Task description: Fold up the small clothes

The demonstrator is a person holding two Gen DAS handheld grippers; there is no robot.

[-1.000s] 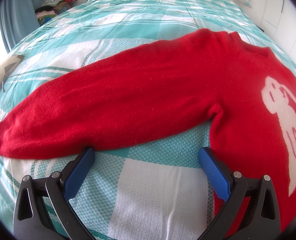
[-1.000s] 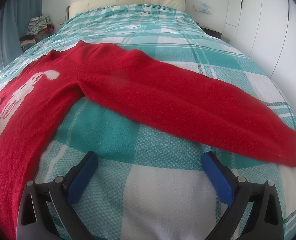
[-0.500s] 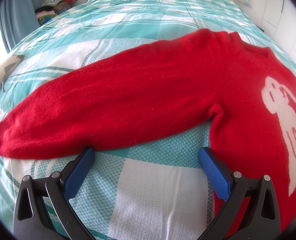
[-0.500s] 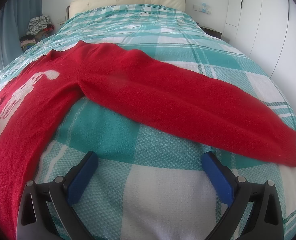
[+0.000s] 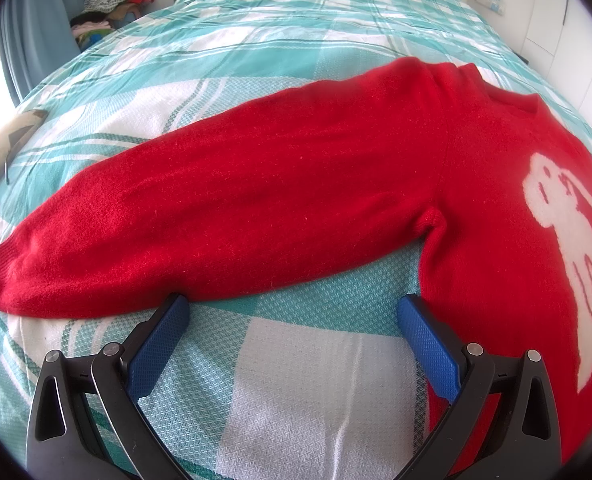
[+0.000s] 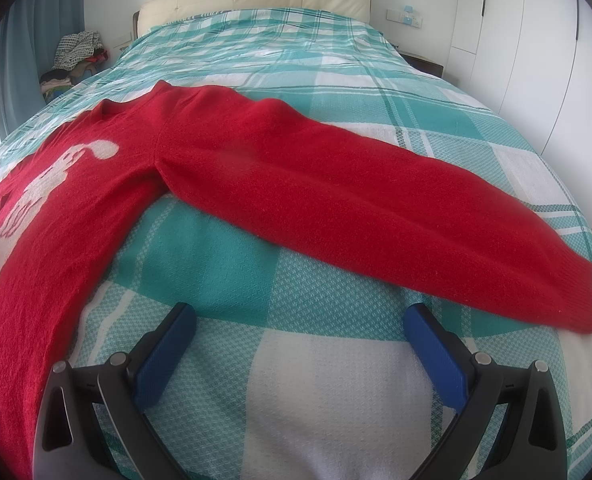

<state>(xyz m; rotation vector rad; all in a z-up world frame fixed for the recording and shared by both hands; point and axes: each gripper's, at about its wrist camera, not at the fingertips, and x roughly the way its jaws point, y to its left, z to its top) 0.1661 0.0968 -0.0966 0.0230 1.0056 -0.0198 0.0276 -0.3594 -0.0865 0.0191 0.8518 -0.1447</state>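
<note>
While the red sweater (image 5: 296,200) is lying flat across the bed (image 6: 296,60), filling mid-frame, I am holding my left tool (image 5: 293,312) and right tool (image 6: 300,320) wide open, gripping nothing; I am aiming to pinch each cuff cleanly.

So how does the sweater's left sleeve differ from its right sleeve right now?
The red knit sweater's left sleeve runs out leftward, its lower edge touching the left gripper. The right sleeve runs out rightward, clear of the right gripper. Both lie flat and unfolded on the teal plaid bedspread; both grippers' jaws are open.
</note>
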